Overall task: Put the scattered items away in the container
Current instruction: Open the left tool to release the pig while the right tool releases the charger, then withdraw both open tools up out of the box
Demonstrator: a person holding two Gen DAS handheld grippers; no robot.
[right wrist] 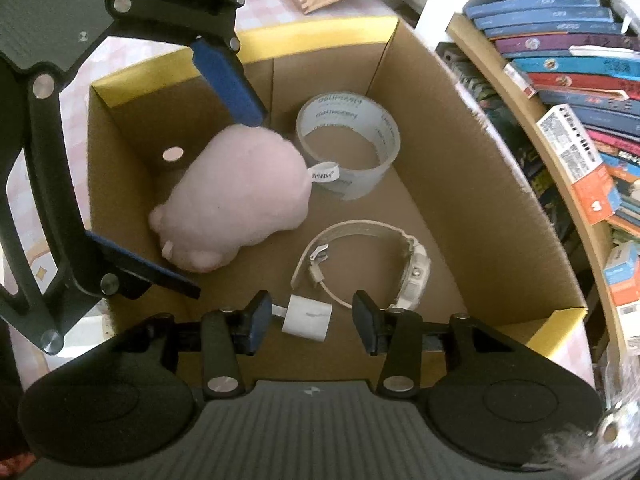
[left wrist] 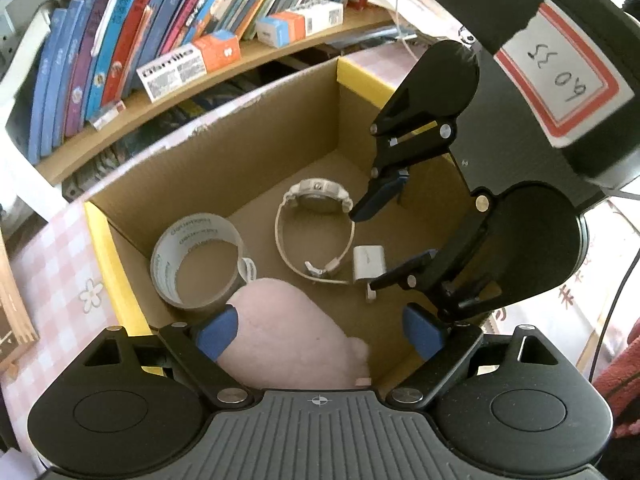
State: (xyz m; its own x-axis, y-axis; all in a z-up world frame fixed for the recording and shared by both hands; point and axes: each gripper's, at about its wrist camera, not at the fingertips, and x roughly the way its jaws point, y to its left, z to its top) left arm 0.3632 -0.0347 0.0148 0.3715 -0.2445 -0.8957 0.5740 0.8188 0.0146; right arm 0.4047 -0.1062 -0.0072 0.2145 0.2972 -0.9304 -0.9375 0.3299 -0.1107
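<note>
Both tongs are hanging over the cardboard box [right wrist: 460, 184]. The left tongs [left wrist: 320, 336] are standing wide above the pink plush toy [right wrist: 240, 196]. The right tongs [right wrist: 308, 316] are standing narrower, not pressing the white charger [right wrist: 308, 318] between them. The tape roll [right wrist: 352, 148] and the wristwatch [right wrist: 372, 264] are lying inside the box.

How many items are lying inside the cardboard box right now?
4: tape roll at one wall, pink plush toy beside it, white watch mid-floor, white charger near it. Others may be hidden.
</note>
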